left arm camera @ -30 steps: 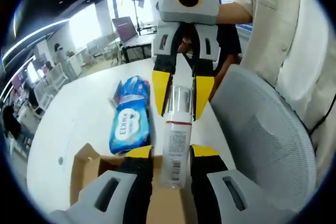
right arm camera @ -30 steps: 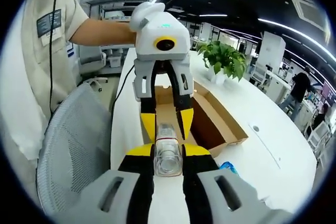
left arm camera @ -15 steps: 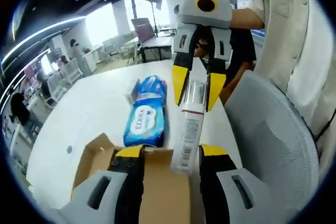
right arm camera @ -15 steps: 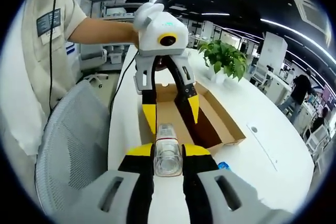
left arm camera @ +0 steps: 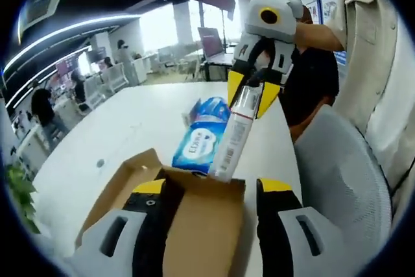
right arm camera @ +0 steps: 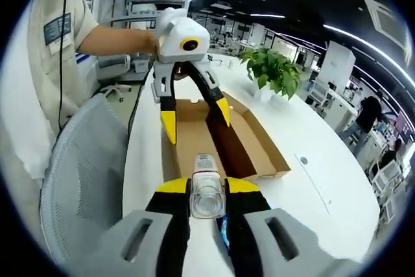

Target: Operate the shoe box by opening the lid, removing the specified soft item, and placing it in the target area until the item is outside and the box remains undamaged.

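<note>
A white tube (left arm camera: 232,135) with a barcode label and a clear cap hangs in the air, and my right gripper (left arm camera: 251,94) is shut on its cap end. In the right gripper view that cap (right arm camera: 207,194) sits clamped between the yellow jaws of my right gripper (right arm camera: 207,186). My left gripper (left arm camera: 212,186) is open, its jaws spread wide above the open cardboard shoe box (left arm camera: 201,225), apart from the tube's lower end. Across from me, the left gripper (right arm camera: 194,120) hovers open over the box (right arm camera: 262,154).
A blue pack of wipes (left arm camera: 204,141) lies on the white table (left arm camera: 130,121) past the box. A grey mesh chair (left arm camera: 343,180) (right arm camera: 78,180) stands at the table's edge beside a person in a beige shirt (left arm camera: 376,63). A potted plant (right arm camera: 272,69) sits behind the box.
The left gripper's jaws, around the tube's lower end a second ago, have spread and drawn away. The right gripper keeps the tube and has lifted off from the box.
</note>
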`<action>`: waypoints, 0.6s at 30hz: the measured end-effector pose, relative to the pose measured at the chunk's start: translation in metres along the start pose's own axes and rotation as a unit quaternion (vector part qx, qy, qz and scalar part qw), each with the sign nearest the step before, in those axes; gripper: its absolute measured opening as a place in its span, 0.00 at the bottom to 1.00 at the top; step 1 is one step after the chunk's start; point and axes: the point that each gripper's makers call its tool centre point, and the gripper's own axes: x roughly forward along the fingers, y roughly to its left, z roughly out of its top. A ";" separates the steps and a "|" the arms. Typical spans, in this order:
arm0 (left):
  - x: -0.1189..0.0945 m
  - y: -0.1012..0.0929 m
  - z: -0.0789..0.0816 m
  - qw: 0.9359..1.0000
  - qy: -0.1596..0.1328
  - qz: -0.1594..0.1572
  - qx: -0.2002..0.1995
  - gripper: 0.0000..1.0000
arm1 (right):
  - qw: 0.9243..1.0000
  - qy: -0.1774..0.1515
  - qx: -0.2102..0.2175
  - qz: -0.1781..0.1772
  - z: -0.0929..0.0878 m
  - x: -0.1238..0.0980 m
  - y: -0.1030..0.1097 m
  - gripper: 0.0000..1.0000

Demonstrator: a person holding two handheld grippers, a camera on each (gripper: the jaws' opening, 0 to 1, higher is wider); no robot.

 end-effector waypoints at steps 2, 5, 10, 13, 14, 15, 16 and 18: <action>-0.004 0.004 -0.001 1.000 -0.007 0.015 -0.015 0.60 | 1.000 0.006 -0.003 0.000 -0.002 -0.004 -0.007 0.16; -0.010 0.009 -0.007 0.999 -0.008 0.030 -0.028 0.64 | 1.000 0.014 -0.009 -0.001 -0.004 -0.008 -0.016 0.17; -0.022 0.013 -0.017 0.997 -0.010 0.052 -0.051 0.67 | 0.999 0.031 -0.021 -0.002 -0.009 -0.014 -0.031 0.17; -0.032 0.019 -0.021 0.995 -0.013 0.079 -0.061 0.68 | 0.999 0.042 -0.031 0.000 -0.011 -0.015 -0.040 0.17; -0.034 0.020 -0.022 0.994 -0.012 0.085 -0.061 0.67 | 0.998 0.045 -0.034 0.000 -0.012 -0.015 -0.044 0.17; -0.037 0.021 -0.023 0.994 -0.013 0.091 -0.062 0.68 | 0.998 0.048 -0.034 0.000 -0.013 -0.015 -0.047 0.17; -0.041 0.024 -0.025 0.993 -0.014 0.100 -0.067 0.69 | 0.998 0.053 -0.037 0.002 -0.015 -0.015 -0.052 0.17; -0.047 0.025 -0.027 0.990 -0.019 0.117 -0.076 0.72 | 0.997 0.063 -0.043 0.005 -0.019 -0.016 -0.059 0.17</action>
